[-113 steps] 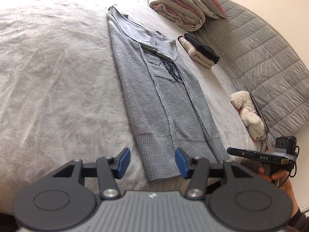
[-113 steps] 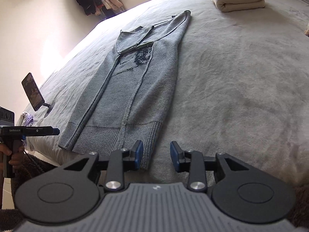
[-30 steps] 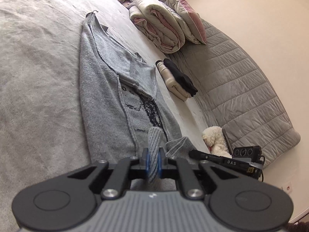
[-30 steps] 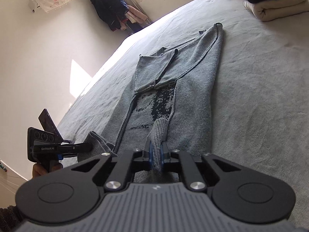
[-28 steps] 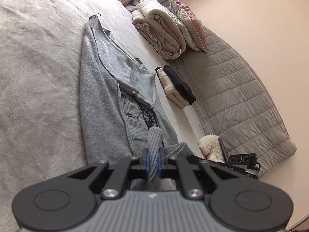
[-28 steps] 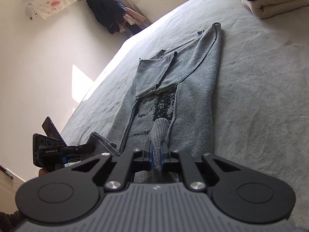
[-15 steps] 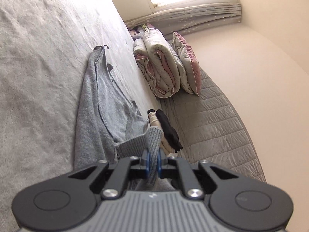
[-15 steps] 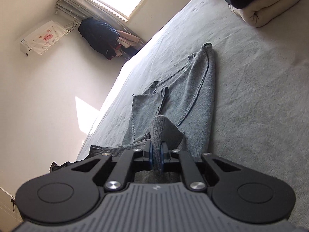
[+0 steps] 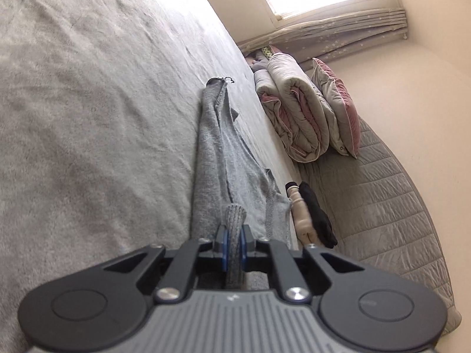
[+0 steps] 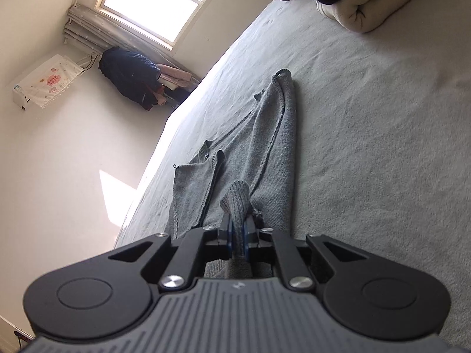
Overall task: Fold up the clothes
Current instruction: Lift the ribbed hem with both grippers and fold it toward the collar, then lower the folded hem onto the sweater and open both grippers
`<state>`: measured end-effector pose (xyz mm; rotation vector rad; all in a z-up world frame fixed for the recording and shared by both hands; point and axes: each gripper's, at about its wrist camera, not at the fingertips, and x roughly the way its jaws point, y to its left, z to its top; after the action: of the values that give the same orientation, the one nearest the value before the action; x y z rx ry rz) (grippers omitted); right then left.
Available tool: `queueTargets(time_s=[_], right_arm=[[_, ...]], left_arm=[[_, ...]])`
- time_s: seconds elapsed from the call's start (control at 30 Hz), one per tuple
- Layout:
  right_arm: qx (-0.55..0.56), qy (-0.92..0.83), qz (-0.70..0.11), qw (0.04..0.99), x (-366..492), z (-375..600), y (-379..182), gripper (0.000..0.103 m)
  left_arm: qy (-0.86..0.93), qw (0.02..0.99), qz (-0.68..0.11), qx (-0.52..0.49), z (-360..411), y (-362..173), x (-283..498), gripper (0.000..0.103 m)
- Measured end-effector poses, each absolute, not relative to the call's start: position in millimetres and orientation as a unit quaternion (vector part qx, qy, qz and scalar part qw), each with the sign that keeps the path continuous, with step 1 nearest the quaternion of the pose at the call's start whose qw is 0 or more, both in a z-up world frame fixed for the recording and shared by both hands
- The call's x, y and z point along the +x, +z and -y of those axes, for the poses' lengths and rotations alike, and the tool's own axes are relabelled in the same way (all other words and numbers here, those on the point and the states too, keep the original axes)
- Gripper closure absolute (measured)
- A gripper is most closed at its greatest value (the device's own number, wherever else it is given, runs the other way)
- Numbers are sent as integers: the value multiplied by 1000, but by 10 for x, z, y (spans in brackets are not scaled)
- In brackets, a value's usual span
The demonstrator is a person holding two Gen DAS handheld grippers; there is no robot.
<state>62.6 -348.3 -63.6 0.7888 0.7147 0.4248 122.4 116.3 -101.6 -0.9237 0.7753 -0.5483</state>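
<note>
the ribbed hem has been carried toward twelve o'clock over the grey sweater; with the left gripper and right gripper clamped on it, corners should be laid level at the shoulders.

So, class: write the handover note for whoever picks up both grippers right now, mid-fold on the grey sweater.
Left gripper: shut on the ribbed hem of the grey sweater.
Right gripper: shut on the same hem, at the other corner.
Sweater: lies lengthwise on the bed, sleeves already folded in; the hem end is lifted and carried over the body towards the collar end.
Folded clothes are stacked further up the bed, apart from the sweater.
Done: sleeves in, hem gripped and brought forward.
Left: lay the hem down near the collar, release both, tidy the fold.
</note>
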Motion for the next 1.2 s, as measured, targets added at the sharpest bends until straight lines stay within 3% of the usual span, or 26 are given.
queueTargets(time_s=[0.07, 0.13, 0.2, 0.27, 0.37, 0.67, 0.8, 1.07, 1.2], right_arm=[[348, 191, -346, 850, 641, 3431, -636, 88], [339, 190, -343, 855, 610, 3406, -590, 85], [315, 192, -337, 866, 555, 3386, -503, 84], [282, 197, -327, 880, 466, 3362, -401, 82], [248, 202, -310, 895, 325, 3328, -283, 67], [151, 229, -298, 914, 43, 3069, -217, 66], [108, 235, -307, 916, -58, 2993, -256, 66], [75, 191, -310, 928, -134, 3076, -320, 66], [56, 179, -274, 943, -185, 2995, -236, 66]], left_arm=[[-249, 796, -359, -420, -1148, -954, 1213, 91], [-247, 807, -351, -405, -1155, -854, 1173, 73], [-257, 817, -336, -391, -1176, -723, 1101, 65], [-271, 825, -328, -371, -1199, -587, 1027, 65], [-293, 832, -340, -325, -1226, -463, 872, 62], [-345, 824, -377, -245, -1221, -577, 363, 63], [-310, 838, -401, -202, -1226, -676, 237, 86], [-325, 833, -425, -144, -1341, -549, 123, 85], [-298, 868, -371, -140, -1337, -385, 103, 67]])
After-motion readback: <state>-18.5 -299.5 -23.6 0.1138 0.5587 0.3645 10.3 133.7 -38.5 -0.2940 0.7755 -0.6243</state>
